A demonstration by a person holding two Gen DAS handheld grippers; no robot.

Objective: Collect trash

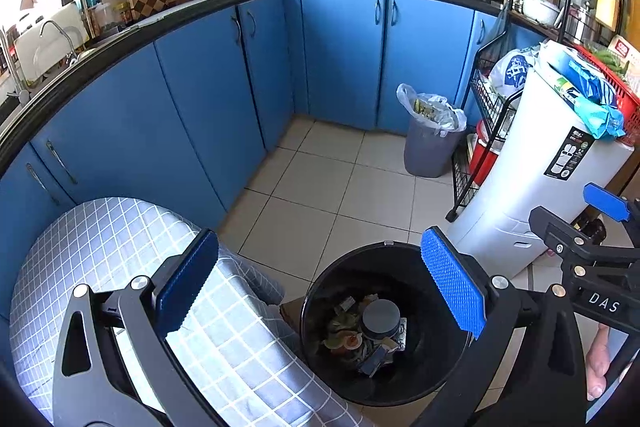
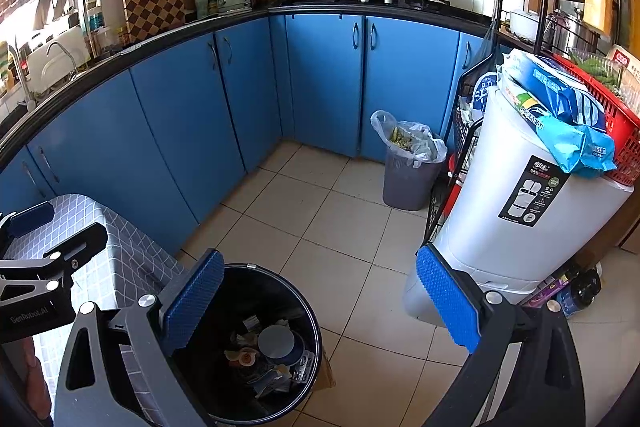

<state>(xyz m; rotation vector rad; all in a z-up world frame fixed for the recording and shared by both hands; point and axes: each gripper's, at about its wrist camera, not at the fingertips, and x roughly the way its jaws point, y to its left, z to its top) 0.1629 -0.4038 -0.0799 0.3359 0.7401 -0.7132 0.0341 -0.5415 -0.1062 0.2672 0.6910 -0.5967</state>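
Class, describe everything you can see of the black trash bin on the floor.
The black trash bin is round, open-topped and upright on the tiled floor, beside the checked cloth. It looks like glossy plastic or metal. Inside lies mixed rubbish: a grey-lidded jar, food scraps and wrappers. No liner bag shows. Both open tongs hover above, not touching.

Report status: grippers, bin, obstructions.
Left gripper open, empty. Right gripper open, empty. Black bin holds trash, no lid. Nothing blocking it.
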